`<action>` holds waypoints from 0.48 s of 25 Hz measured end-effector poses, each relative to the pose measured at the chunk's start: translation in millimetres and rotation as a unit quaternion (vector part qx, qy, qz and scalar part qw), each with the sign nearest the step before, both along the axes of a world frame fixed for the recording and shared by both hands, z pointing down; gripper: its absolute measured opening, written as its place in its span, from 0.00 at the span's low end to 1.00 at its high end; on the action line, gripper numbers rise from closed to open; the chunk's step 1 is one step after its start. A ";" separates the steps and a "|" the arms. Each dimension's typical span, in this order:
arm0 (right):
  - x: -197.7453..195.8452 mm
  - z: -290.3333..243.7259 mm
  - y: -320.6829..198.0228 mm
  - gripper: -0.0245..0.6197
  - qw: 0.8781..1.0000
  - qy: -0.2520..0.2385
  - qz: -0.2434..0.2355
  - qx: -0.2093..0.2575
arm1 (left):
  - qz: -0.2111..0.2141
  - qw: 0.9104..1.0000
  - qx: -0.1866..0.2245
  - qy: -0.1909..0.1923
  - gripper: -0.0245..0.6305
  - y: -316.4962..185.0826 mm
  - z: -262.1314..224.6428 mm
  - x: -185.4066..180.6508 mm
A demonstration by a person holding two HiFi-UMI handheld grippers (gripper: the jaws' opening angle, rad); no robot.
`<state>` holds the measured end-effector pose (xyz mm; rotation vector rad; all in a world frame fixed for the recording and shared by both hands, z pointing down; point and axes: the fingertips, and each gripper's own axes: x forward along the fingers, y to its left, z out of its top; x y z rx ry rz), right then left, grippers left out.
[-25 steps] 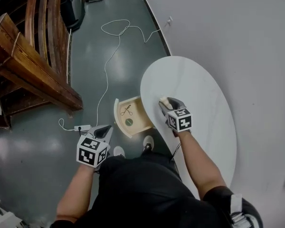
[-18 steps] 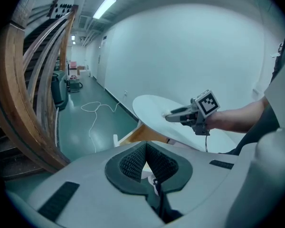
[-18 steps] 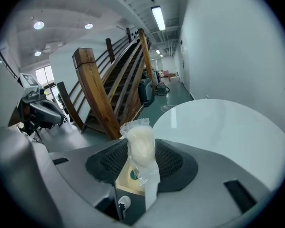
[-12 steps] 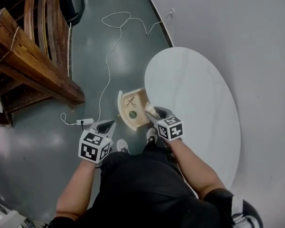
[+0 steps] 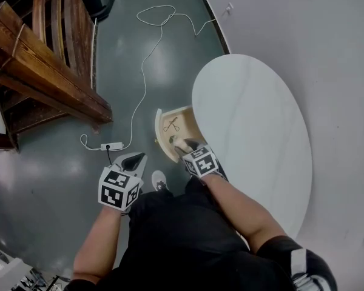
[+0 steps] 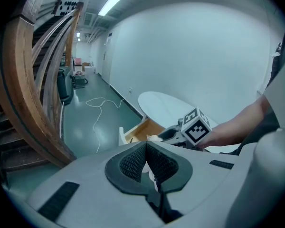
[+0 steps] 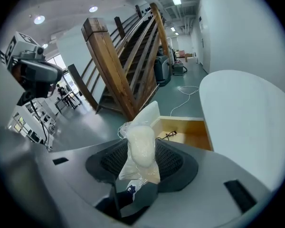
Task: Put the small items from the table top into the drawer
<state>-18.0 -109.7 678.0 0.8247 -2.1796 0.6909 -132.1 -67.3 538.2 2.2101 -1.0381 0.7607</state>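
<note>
Right gripper view: right gripper [image 7: 140, 167] jaws clamp clear packet [image 7: 141, 144] of white contents | packet over open wooden drawer [image 7: 192, 131] beside white table [image 7: 247, 108] | left gripper [image 6: 147, 161] jaws together, empty

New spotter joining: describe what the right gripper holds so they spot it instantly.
Start at the white oval table; at its left edge a wooden drawer stands open. Over it the right gripper clamps a clear plastic packet of pale filling, unlike the dark scissors-like tool lying inside.

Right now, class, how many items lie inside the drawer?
2: scissors on the drawer's far side, a dark disc beside the right gripper, which may hide more.
</note>
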 end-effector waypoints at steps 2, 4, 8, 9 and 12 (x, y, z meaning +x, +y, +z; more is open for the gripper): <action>-4.2 12.9 -5.1 0.32 1.000 0.014 -0.006 -0.005 | -0.006 1.000 -0.004 0.000 0.06 0.8 2.5 -3.9; -5.8 24.7 -11.9 0.32 1.000 0.026 -0.007 -0.010 | -0.013 1.000 -0.009 -0.001 0.06 2.0 5.8 -6.0; -8.5 52.1 -27.9 0.32 0.998 0.067 -0.013 -0.017 | -0.026 0.999 -0.020 -0.003 0.06 6.3 11.8 -12.8; -9.0 59.9 -32.7 0.32 0.996 0.082 -0.015 -0.020 | -0.030 0.999 -0.025 -0.004 0.06 7.9 14.1 -16.5; -10.7 79.8 -49.9 0.32 0.994 0.109 -0.016 -0.020 | -0.046 0.998 -0.039 -0.010 0.06 13.3 22.6 -27.2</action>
